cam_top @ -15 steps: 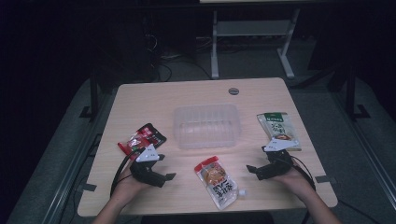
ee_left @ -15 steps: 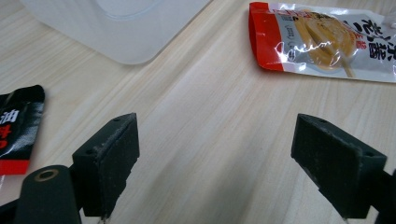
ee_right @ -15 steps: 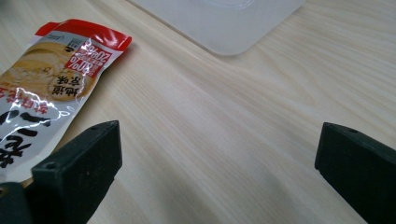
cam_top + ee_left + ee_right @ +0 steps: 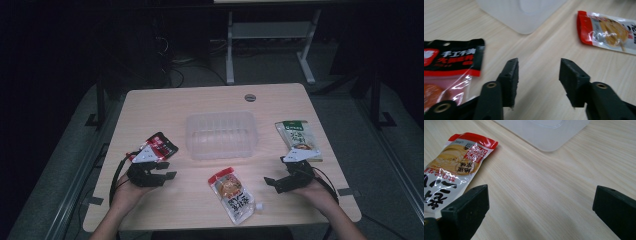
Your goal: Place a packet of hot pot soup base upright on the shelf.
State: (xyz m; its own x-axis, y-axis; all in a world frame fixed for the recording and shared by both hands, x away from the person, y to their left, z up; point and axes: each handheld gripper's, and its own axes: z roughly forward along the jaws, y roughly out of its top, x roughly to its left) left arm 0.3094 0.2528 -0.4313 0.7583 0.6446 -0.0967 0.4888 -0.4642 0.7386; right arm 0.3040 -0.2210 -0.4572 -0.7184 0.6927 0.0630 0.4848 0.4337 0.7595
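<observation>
We've got the left gripper (image 4: 167, 170) low over the desk (image 4: 210, 100), jaws half spread, nothing btwn them, just beside the black-red packet (image 4: 161, 143). Right gripper (image 4: 274, 181) jaws spread wide, empty, near the red-white pouch (image 4: 233, 192). Clear tub (image 4: 221, 134) sits mid-desk.

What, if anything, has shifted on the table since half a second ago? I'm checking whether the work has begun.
Nothing has visibly changed. The left gripper and right gripper stand open over bare table, holding nothing. The red-black packet, clear tub, green packet and red-white pouch lie where they were.
</observation>
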